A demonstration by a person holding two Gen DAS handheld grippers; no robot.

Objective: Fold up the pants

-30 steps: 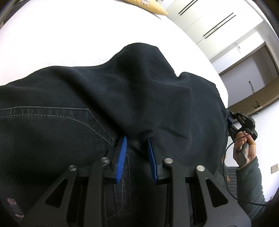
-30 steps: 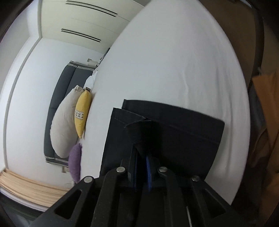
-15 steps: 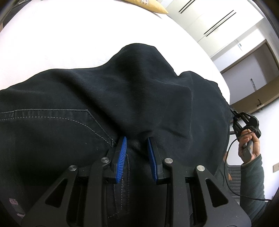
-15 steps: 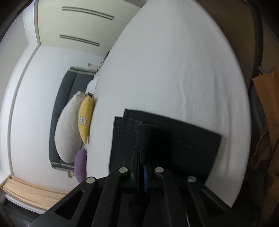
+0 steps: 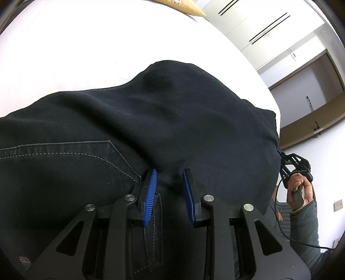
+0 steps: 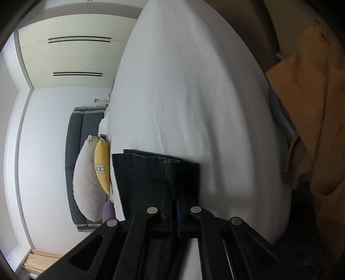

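Black pants (image 5: 151, 120) lie over the white bed (image 5: 86, 49) and fill most of the left wrist view, with a stitched pocket at the left. My left gripper (image 5: 169, 178) is shut on a bunched fold of the pants near the waist seam. In the right wrist view my right gripper (image 6: 175, 200) is shut on the leg hems of the pants (image 6: 151, 172), which hang lifted above the bed (image 6: 194, 97). The right gripper also shows in the left wrist view (image 5: 291, 165), held in a hand at the far right.
Pillows, grey (image 6: 86, 181), yellow (image 6: 102, 163) and purple (image 6: 108, 212), lie by a dark headboard (image 6: 74, 150). An orange cloth (image 6: 312, 107) hangs beyond the bed's right edge. White wardrobe doors (image 6: 71, 56) stand behind. A yellow pillow corner (image 5: 185, 6) shows at the top.
The right gripper has lifted and swung with the hems, so the held cloth looks narrower and more of the bed shows. In the left view the pants' far edge has shifted slightly right.
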